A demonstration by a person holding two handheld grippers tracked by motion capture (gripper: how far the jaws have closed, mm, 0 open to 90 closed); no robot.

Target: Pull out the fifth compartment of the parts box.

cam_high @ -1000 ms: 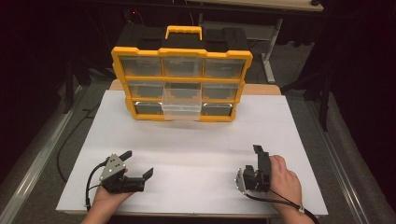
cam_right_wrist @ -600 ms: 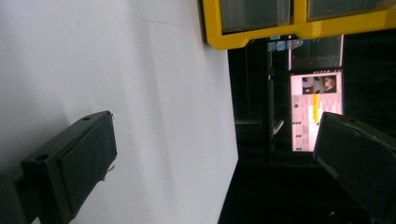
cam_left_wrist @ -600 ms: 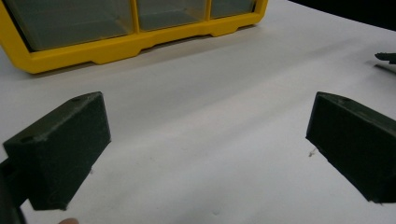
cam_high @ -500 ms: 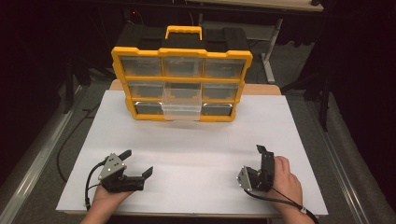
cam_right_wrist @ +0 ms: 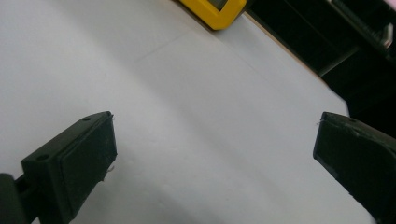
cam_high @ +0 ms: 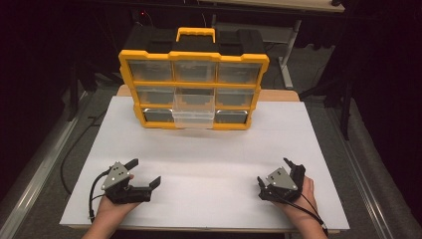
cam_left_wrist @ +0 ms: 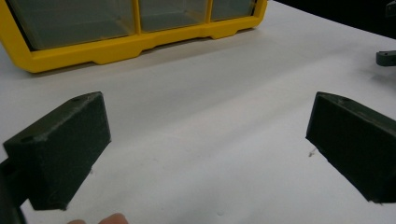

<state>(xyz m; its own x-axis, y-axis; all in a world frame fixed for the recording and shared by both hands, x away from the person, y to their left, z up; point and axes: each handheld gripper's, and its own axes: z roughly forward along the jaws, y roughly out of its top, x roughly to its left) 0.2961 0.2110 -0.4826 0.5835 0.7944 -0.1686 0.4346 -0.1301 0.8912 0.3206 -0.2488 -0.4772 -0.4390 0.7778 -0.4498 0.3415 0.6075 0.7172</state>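
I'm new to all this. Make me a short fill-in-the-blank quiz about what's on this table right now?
1. The organizer case has a frame coloured ____.
2. The clear drawer pulled partway out sits in the ____ row of the case.
3. The jaws of the left gripper stand ____, with nothing between them.
4. Both grippers, including the right gripper, rest on a sheet coloured ____.

Missing words: yellow; bottom; open; white

A white-topped table (cam_high: 209, 159) carries a yellow organizer case (cam_high: 193, 89) at its far edge — both grippers rest near.
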